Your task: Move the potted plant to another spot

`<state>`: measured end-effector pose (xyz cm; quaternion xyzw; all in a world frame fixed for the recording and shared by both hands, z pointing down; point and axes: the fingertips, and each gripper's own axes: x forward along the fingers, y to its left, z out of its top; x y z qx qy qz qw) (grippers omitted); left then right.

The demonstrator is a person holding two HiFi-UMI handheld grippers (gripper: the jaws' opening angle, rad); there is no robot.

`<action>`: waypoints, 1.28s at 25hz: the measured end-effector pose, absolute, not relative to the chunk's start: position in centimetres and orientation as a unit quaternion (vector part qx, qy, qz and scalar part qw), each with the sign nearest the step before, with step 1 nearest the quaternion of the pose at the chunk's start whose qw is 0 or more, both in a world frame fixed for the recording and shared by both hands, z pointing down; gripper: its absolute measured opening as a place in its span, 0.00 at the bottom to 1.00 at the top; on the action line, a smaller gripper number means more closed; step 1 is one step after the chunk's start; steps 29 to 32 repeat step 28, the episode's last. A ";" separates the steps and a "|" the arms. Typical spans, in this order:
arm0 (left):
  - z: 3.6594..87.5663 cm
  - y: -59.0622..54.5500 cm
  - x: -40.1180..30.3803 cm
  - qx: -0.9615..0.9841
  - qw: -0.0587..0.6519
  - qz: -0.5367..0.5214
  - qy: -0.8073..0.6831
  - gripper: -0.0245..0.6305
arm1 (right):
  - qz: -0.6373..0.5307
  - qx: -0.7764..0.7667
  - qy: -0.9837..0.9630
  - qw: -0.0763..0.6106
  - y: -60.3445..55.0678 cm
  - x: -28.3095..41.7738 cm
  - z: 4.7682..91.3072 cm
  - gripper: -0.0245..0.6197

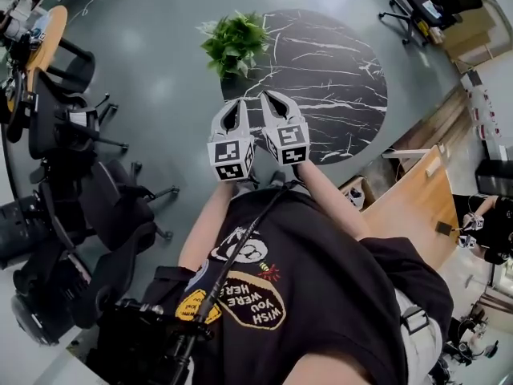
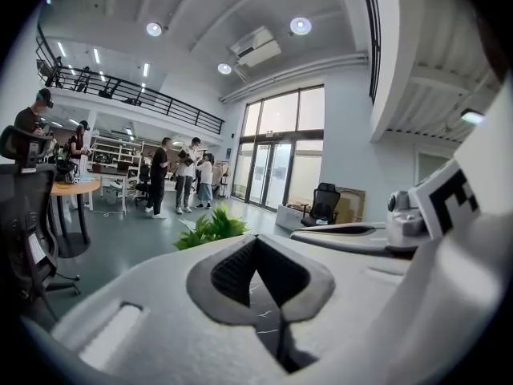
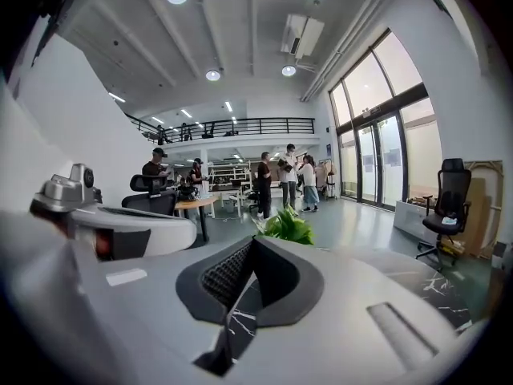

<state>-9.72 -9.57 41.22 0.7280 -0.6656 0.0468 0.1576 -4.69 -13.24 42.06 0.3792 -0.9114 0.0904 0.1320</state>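
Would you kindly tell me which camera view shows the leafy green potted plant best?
The head view: it shows the whole crown of the leafy green potted plant from above, at the edge of the round black marbled table. Both gripper views catch only some leaves poking up behind their own grey jaws, the pot hidden.

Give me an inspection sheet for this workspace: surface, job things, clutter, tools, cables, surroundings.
Surface: round black marble table.
Job's things: potted plant at the table's left rim, not held.
Clutter: nothing seen on the table.
Grippers: left tool and right tool side by side near the table's near edge, both shut and empty.
Cables: black cable running down the person's shirt.
Surroundings: office chairs at left, wooden desk at right, people standing beyond.
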 end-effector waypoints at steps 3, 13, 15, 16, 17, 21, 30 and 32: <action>40.4 -9.3 -9.6 0.728 0.147 0.045 -0.668 0.04 | 0.087 0.372 -0.915 0.131 -12.7 -4.9 41.5 0.04; 40.0 -8.1 -10.3 0.721 0.142 0.044 -0.677 0.04 | 0.086 0.362 -0.918 0.137 -11.3 -5.2 41.8 0.04; 39.9 -7.8 -10.3 0.721 0.141 0.046 -0.677 0.04 | 0.087 0.361 -0.918 0.137 -11.0 -5.2 41.8 0.04; 40.0 -7.7 -10.3 0.721 0.140 0.046 -0.677 0.04 | 0.086 0.360 -0.919 0.137 -10.8 -5.2 41.8 0.04; 40.0 -7.6 -10.3 0.721 0.140 0.047 -0.677 0.04 | 0.086 0.360 -0.919 0.137 -10.7 -5.3 41.8 0.04; 40.1 -7.4 -10.3 0.722 0.142 0.047 -0.676 0.04 | 0.089 0.359 -0.919 0.138 -10.5 -5.4 41.9 0.04; 39.9 -7.2 -10.4 0.726 0.140 0.049 -0.671 0.04 | 0.090 0.357 -0.919 0.141 -10.1 -5.9 42.0 0.04; 39.9 -7.2 -10.4 0.726 0.140 0.049 -0.671 0.04 | 0.090 0.357 -0.919 0.141 -10.1 -5.9 42.0 0.04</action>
